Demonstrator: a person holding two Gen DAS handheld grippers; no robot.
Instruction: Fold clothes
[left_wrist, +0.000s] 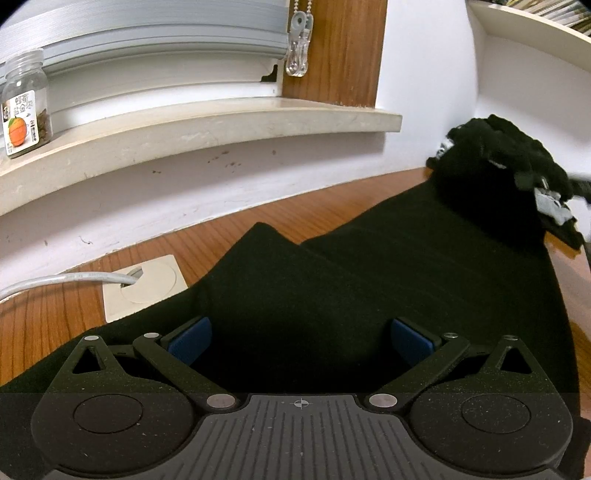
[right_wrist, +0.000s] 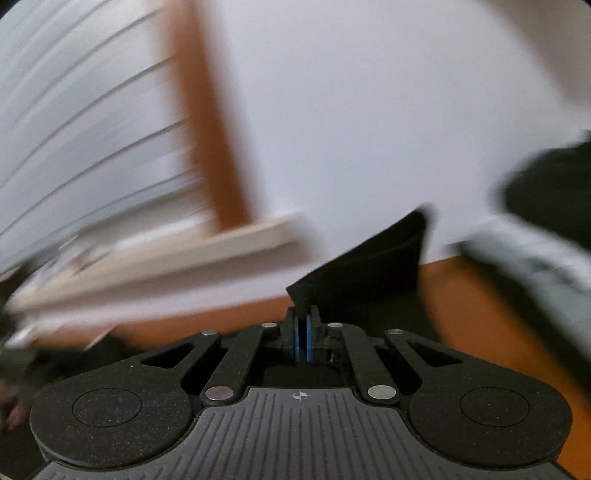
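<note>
On the wooden table (left_wrist: 55, 317) by the window lies a black garment (left_wrist: 332, 280), spread flat across most of the surface with one pointed corner folded up toward the wall. The left tool (left_wrist: 300, 338) hangs low over the near part of the cloth, its blue pads (left_wrist: 190, 338) standing wide apart with nothing pinched between them, only dark fabric beneath. Off to the far right in that view, an edge of the garment is bunched and raised off the table. The right tool (right_wrist: 302, 341) is clenched, its blue pads nearly touching, and a tip of the black cloth (right_wrist: 354, 273) sticks up from between them; the fabric rises from the pinch toward the white wall. Everything behind it in the right wrist view is smeared with blur. A glass jar (left_wrist: 26, 107) with an orange on its label stands on the windowsill (left_wrist: 221, 129), and a white cable (left_wrist: 55, 282) runs into a pale grommet plate (left_wrist: 147, 284) set in the table, just beside the garment's left edge.
</note>
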